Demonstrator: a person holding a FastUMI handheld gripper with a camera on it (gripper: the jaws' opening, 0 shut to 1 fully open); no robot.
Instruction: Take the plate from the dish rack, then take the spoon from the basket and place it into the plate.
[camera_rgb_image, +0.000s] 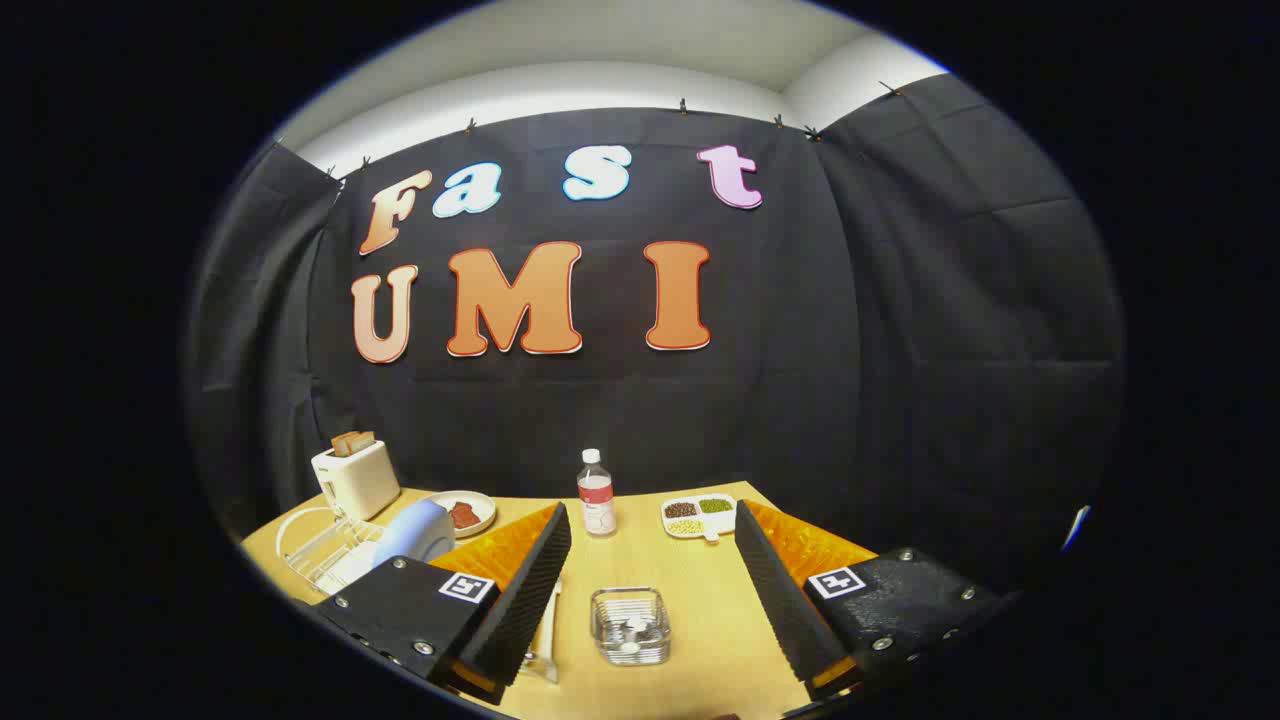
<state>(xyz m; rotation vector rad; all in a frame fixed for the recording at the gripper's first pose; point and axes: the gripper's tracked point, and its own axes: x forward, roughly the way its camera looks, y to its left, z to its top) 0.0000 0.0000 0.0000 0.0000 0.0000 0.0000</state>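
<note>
The gripper (650, 590) is spread wide, holding nothing. One wire basket (630, 626) sits between its fingers, the spoon (630, 632) inside. Left of the basket: one dish rack (320, 550) holding one pale blue plate (415, 535), one toaster (355, 478). Beyond it: one bottle (597, 495).

The light blue plate (415, 533) stood on its edge in the white wire dish rack (320, 555) — left of the basket. The small wire basket (630, 625) sat on the table, with the spoon (632, 632) inside — hard to make out.
</note>
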